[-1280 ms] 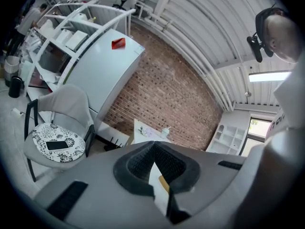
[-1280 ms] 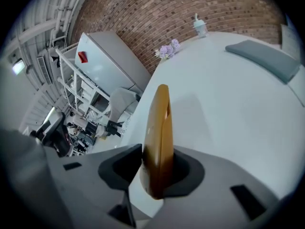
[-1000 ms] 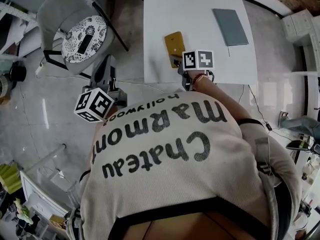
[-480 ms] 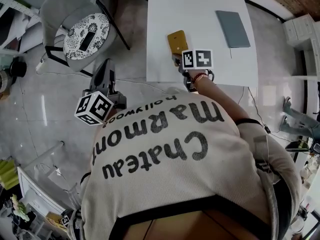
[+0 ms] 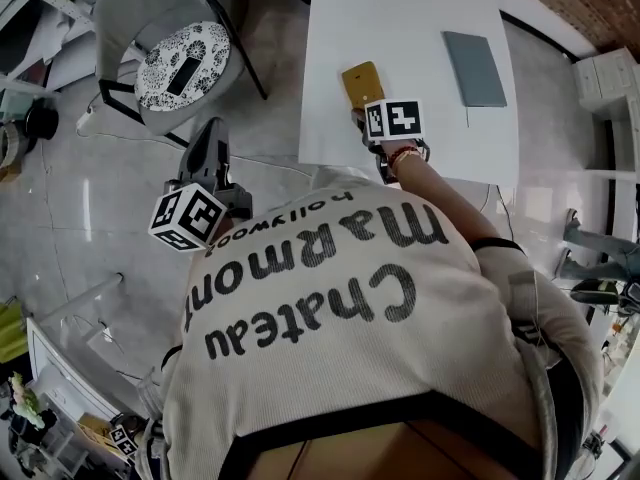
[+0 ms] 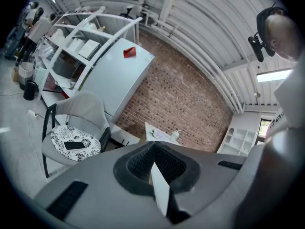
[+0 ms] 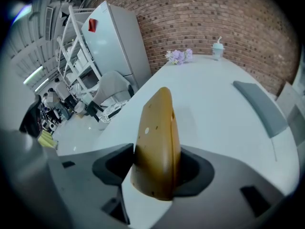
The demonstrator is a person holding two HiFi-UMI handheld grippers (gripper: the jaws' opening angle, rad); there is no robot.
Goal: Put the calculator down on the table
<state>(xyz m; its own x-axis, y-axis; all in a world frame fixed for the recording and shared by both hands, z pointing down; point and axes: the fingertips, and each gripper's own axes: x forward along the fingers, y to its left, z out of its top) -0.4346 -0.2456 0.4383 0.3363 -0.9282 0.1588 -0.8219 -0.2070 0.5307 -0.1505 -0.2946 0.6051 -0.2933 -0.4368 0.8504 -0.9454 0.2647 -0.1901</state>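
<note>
Wider than a second ago, my right gripper [image 7: 155, 165] jaws are opening, releasing the calculator [image 7: 157, 128] onto the table [image 5: 420, 8]. Left gripper [image 6: 155, 168] is clenched and empty. Next, I'd back straight off.

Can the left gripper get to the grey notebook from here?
Probably not: the left gripper hangs off the table by the chair, and the notebook lies across the table, beyond the calculator.

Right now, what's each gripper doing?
Left gripper: closed, empty.
Right gripper: fingers opening, calculator between them.
</note>
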